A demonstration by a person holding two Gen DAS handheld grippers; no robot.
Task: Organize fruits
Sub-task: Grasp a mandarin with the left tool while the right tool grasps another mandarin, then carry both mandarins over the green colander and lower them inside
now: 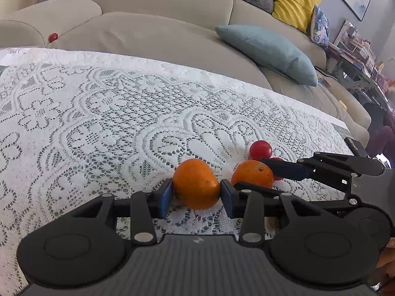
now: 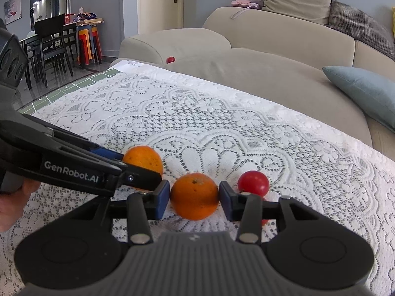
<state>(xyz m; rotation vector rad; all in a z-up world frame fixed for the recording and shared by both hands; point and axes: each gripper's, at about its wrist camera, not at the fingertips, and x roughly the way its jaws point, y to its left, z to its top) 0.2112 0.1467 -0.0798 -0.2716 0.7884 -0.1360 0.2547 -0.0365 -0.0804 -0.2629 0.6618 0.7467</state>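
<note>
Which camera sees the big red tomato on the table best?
The right wrist view: the red tomato sits almost whole beside the right gripper. In the left wrist view, that tomato is farther away, partly behind an orange.

Right gripper point(image 2: 194, 196) around an orange point(image 2: 194, 195) on the lace tablecloth point(image 2: 222, 123)

Its blue pads flank the orange, apparently touching it. Just right sits a red tomato point(image 2: 253, 183); just left, the left gripper point(image 2: 138, 166) reaches a second orange point(image 2: 144, 159). Another tomato point(image 2: 170, 60) lies on the sofa point(image 2: 259, 74) beyond the cloth's far edge.
</note>
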